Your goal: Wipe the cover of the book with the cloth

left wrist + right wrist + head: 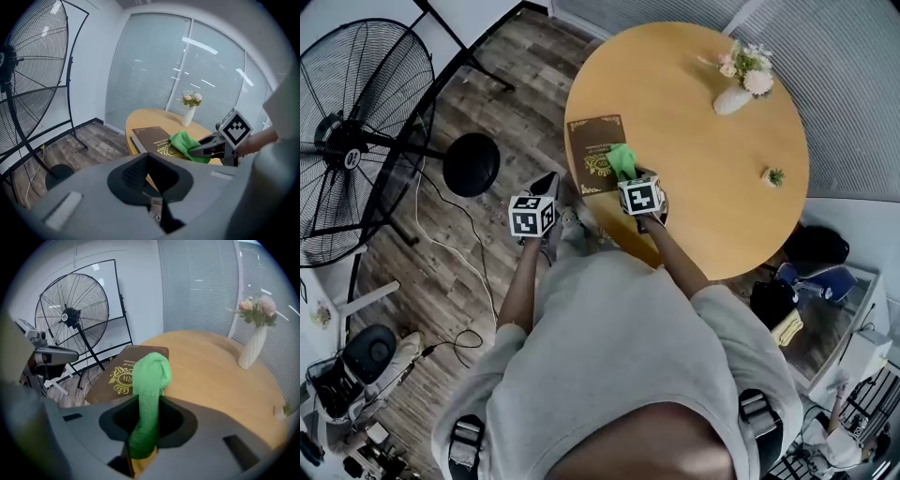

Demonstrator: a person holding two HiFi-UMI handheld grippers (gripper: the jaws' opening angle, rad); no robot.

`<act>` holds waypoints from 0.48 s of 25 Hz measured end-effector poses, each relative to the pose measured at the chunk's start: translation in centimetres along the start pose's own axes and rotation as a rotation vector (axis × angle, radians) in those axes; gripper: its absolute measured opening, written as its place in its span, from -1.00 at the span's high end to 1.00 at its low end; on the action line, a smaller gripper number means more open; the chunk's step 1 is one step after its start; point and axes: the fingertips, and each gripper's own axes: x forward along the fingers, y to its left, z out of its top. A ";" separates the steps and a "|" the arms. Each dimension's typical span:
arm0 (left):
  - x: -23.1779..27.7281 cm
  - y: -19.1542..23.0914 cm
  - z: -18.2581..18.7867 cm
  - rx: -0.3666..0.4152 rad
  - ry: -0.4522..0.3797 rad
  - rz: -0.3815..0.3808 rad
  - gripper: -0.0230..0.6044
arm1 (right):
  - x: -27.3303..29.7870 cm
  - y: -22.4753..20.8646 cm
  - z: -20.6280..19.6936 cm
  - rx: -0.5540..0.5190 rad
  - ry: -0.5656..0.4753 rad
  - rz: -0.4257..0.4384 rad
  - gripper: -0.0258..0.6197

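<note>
The round table (712,169) carries the brown book (592,141) flat at its near left edge, cover up. It looks stiff and heavy enough to stay put under light strokes, though I judge a hard push could slide it. The green cloth (623,161), soft and limp, droops onto the cover's near right part. My right gripper (633,178) pinches its bunched end. My left gripper (546,186) hangs beside the table, jaws together on nothing
</note>
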 end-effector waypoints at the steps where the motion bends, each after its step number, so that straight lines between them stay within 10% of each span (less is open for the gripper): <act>1: 0.1 0.0 0.1 0.002 -0.001 -0.001 0.90 | -0.1 -0.3 -0.1 0.006 0.001 -0.005 0.60; 12: 0.7 -0.2 1.2 0.019 -0.011 -0.013 0.90 | -0.3 -1.6 -0.6 0.049 -0.009 -0.027 0.60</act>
